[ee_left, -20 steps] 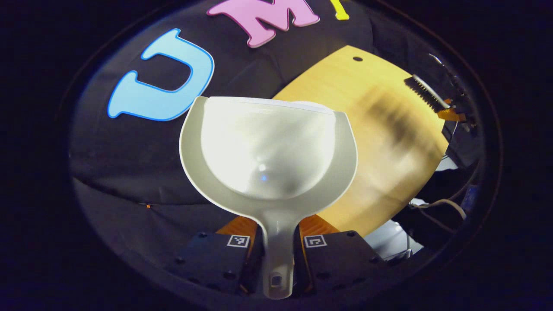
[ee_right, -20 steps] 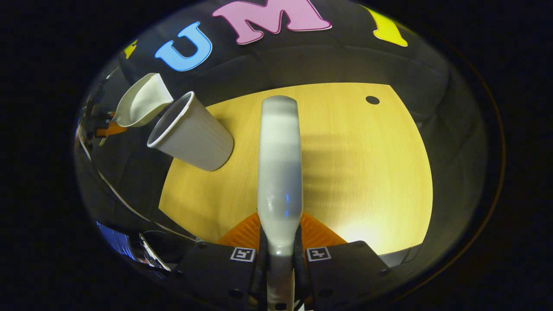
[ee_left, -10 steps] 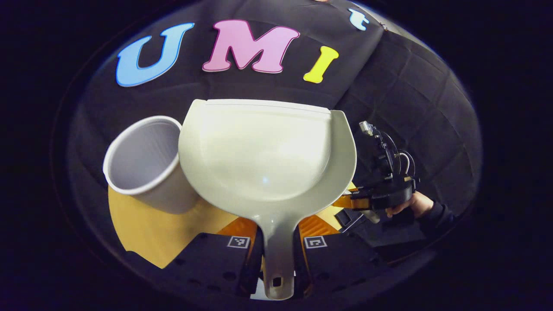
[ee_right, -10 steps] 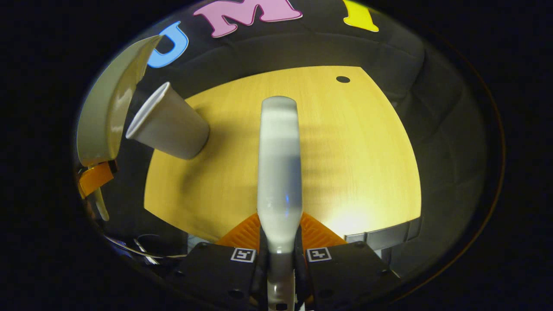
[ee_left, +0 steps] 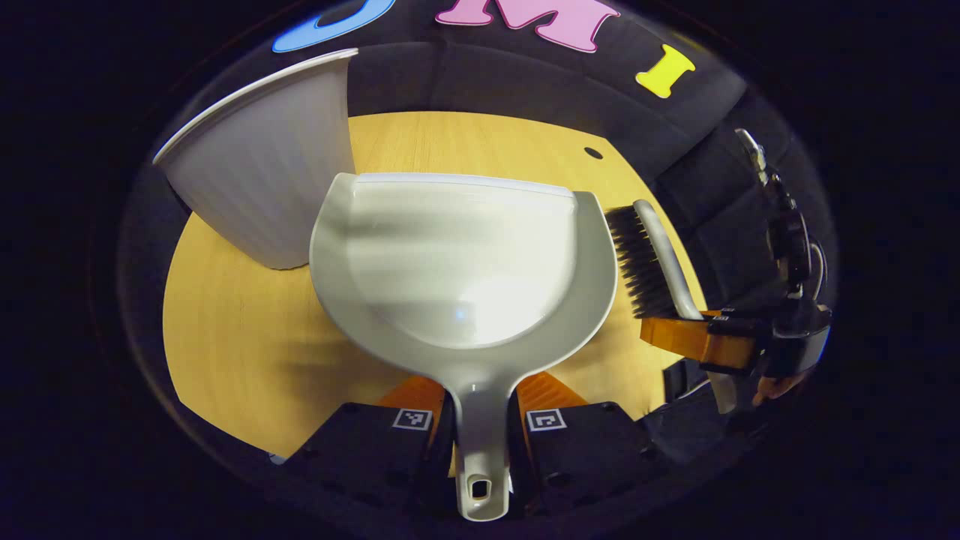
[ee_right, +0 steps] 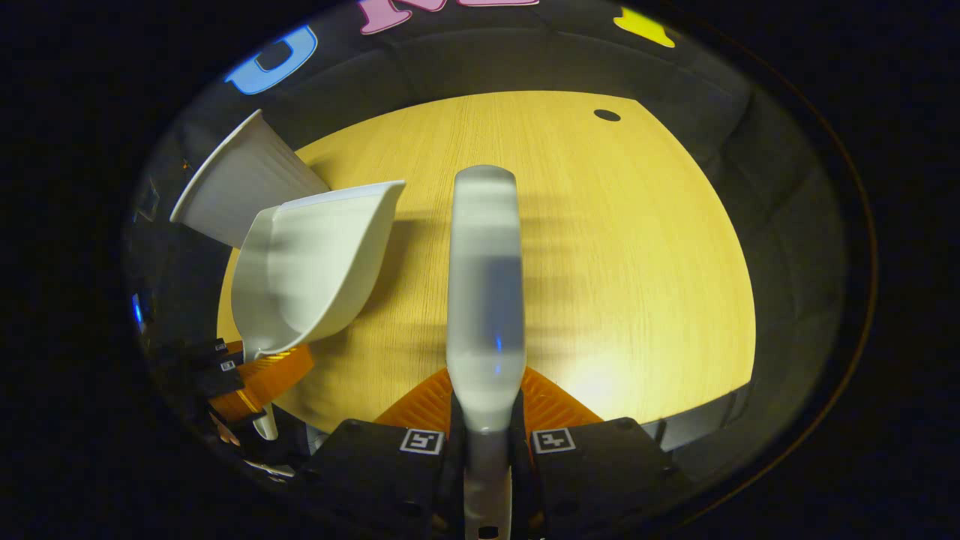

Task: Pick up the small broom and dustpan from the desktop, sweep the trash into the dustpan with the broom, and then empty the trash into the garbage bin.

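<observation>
A pale grey dustpan (ee_left: 461,259) is held above the wooden desktop (ee_left: 240,322), and my left gripper (ee_left: 480,416) is shut on its handle. Its scoop looks bare inside. A white ribbed bin (ee_left: 262,191) stands on the desktop just left of the dustpan's rim. In the right gripper view my right gripper (ee_right: 486,431) is shut on the small broom (ee_right: 486,285), whose grey back runs forward over the desktop (ee_right: 615,247). The same broom (ee_left: 649,259) shows its dark bristles in the left gripper view, right of the dustpan. The dustpan (ee_right: 315,262) and bin (ee_right: 236,184) sit left in the right gripper view.
A small dark hole (ee_right: 606,115) marks the desktop's far right corner. Black quilted cloth (ee_left: 525,82) walls the booth behind the desk. A hand (ee_left: 776,382) holds the right gripper at the desk's right edge.
My left gripper has tilted down and swung over the desktop, bringing the dustpan beside the bin. The broom has come close to the dustpan's right side. Both grips are unchanged.
</observation>
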